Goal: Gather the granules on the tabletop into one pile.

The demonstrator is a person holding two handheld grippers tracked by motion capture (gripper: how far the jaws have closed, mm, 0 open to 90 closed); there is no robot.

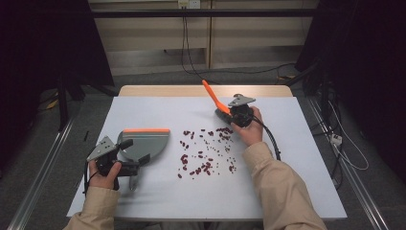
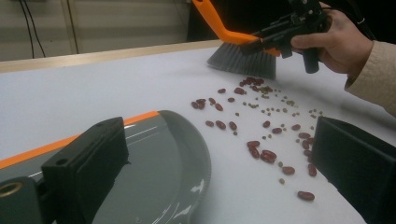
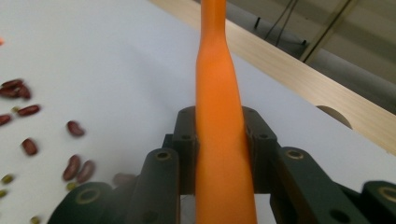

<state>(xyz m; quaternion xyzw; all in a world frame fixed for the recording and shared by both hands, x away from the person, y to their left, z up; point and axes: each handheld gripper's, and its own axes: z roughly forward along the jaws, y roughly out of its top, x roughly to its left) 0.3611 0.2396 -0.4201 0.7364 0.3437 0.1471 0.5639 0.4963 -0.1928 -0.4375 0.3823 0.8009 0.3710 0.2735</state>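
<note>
Dozens of red kidney beans and smaller green beans lie scattered mid-worktop, spreading from the brush at about 1 o'clock of the patch down toward 6 o'clock. The hand brush, grey-bristled with an orange handle, stands at the patch's far edge, bristles just touching the outermost beans. The right gripper has its fingers clamped on that handle, which runs up between them in the right gripper view.

The grey dustpan, orange strip along its far side, lies flat at 9 o'clock of the beans, near but apart from them. The left gripper sits at its near end; from the left gripper view one finger rests over the pan and the other stands wide off over the worktop, so whether it actually grips the pan I cannot tell.

To sweep well, I judge the brush should keep its bristles flat on the surface and pull in short, low strokes toward 9 o'clock, gathering far beans first. Round beans roll easily, so a fast flick would scatter them. The pan's open lip should press tight to the worktop and face the beans, or the small green ones will slip under.
</note>
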